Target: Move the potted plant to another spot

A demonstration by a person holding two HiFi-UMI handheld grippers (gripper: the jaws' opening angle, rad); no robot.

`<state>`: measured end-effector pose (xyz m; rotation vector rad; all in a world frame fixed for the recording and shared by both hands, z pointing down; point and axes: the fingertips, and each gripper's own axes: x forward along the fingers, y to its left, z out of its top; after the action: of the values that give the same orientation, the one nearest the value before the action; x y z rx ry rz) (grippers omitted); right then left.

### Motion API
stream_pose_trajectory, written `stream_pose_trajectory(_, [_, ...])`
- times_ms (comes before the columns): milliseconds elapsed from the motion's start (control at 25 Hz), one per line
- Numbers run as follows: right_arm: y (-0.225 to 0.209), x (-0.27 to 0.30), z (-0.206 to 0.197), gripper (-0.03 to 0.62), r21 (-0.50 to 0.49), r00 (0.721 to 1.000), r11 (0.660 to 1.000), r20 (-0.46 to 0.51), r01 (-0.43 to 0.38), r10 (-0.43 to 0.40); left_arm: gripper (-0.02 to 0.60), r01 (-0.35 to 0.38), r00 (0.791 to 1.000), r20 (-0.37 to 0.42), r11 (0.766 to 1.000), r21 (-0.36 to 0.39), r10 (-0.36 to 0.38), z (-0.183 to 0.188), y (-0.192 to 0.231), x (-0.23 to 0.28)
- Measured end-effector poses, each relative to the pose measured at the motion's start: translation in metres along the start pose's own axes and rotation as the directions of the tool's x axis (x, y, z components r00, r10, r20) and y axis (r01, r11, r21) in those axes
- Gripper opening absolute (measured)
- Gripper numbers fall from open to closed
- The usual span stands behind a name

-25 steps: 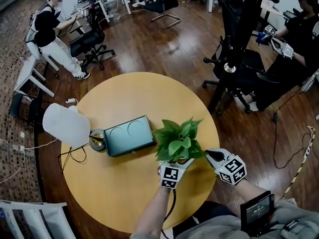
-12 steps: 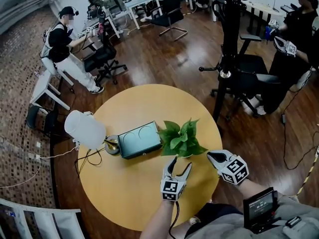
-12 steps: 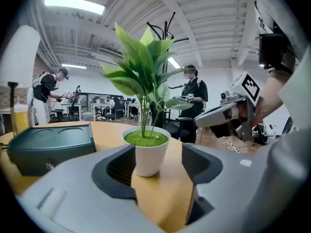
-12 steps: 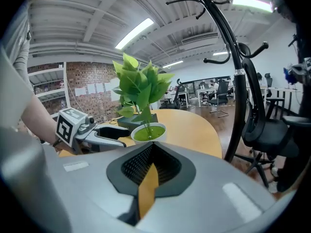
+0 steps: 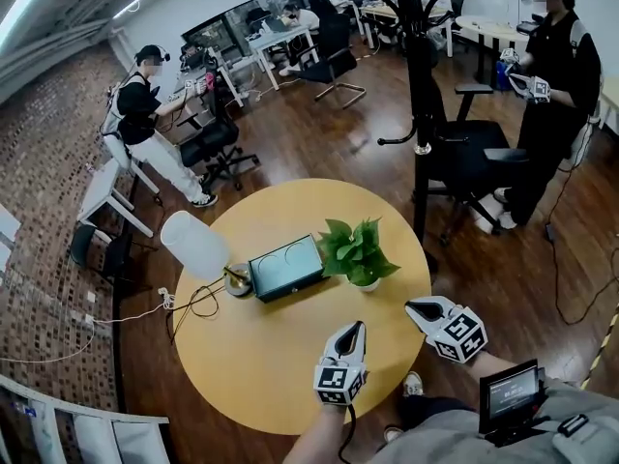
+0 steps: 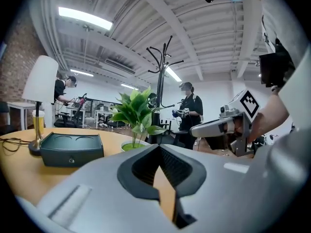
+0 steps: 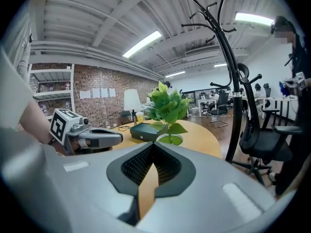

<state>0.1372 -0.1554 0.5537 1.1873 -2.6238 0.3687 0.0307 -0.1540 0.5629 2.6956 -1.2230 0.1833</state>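
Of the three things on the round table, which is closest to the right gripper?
The potted plant, green leaves in a white pot; the dark box and the white-shaded lamp stand farther left, away from the right gripper.

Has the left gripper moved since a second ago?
Yes: left gripper backed from the green potted plant toward the round yellow table's near edge, jaws just closed, empty.

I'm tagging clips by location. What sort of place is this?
Probably an open-plan office or lab: desks and rolling office chairs at the back, a coat stand by the round table.
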Motion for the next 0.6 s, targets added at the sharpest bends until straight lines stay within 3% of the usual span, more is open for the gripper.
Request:
stream_pose_trajectory(240, [0.052, -0.038, 0.008, 0.002, -0.016, 0.999, 1.000, 0.047, 0.004, -0.003, 0.002, 0.028, 0.999, 0.025, 1.000, 0.006, -0.028, 0.015, -0.035, -0.054])
stream_pose_trajectory(600, [0.136, -0.102, -0.013, 0.002, -0.005, 0.999, 1.000, 0.037, -0.009, 0.010, 0.001, 0.090, 0.996, 0.035, 0.994, -0.066, -0.088, 0.005, -0.094, -0.140])
